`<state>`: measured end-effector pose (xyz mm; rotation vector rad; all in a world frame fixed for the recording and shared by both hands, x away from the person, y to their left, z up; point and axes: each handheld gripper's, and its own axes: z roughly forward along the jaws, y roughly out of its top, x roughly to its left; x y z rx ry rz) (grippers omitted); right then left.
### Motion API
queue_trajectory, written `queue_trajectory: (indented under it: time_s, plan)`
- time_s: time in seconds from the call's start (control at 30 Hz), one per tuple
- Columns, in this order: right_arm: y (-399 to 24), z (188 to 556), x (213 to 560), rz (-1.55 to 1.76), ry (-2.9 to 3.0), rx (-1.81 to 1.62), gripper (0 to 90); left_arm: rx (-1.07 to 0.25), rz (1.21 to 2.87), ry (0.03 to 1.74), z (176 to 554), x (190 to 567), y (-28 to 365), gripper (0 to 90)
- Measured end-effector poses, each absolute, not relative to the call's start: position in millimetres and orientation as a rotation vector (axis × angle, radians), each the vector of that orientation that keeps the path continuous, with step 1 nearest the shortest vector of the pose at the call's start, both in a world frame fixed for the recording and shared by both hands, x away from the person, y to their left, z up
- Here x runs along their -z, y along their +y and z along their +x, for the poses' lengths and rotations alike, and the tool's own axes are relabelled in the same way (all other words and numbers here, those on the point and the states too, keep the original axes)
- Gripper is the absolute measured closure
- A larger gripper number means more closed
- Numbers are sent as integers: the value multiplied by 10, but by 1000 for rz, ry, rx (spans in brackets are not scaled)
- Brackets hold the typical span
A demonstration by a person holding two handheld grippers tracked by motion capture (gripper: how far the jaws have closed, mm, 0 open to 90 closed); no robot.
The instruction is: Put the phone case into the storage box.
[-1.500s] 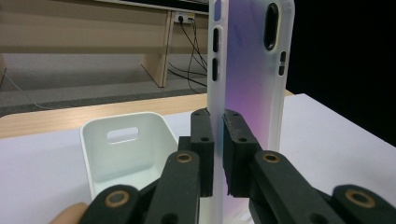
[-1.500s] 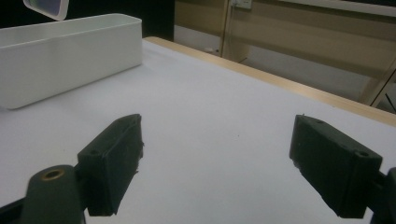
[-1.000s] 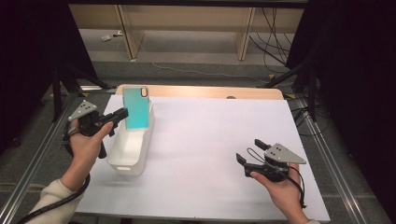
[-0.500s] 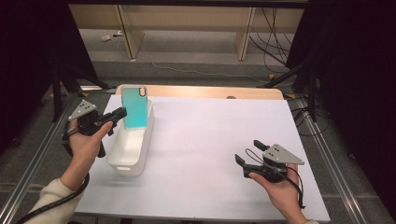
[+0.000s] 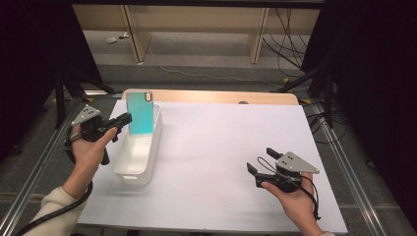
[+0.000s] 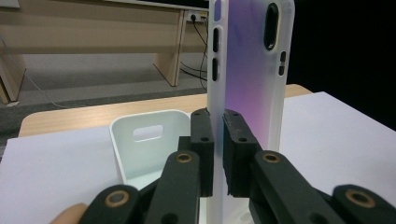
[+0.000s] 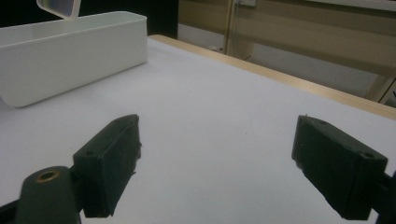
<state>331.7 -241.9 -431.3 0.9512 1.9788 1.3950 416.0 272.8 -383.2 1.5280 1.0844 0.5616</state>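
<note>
The left gripper (image 5: 123, 119) pinched the phone case (image 5: 141, 112) upright—long axis vertical—directly above the white bin (image 5: 135, 156), while the right gripper (image 5: 260, 162), jaws wide and empty, sat well apart.

Lab recording bay, black curtains (image 5: 364, 59), metal frame rails (image 5: 344, 162), loose floor cables (image 5: 290, 29)

Open white sheet (image 5: 221, 147) right of the bin (image 5: 147, 160).

No readable text, label or number anywhere.
</note>
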Motion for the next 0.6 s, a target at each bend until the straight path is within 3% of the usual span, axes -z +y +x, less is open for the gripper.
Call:
queue_trajectory:
  time_s: [0.6]
  plan:
    - [-2456, 3306, 4274, 961, 1964, -1372, 166, -558, 1529, 1091, 4203, 3826, 2719, 837]
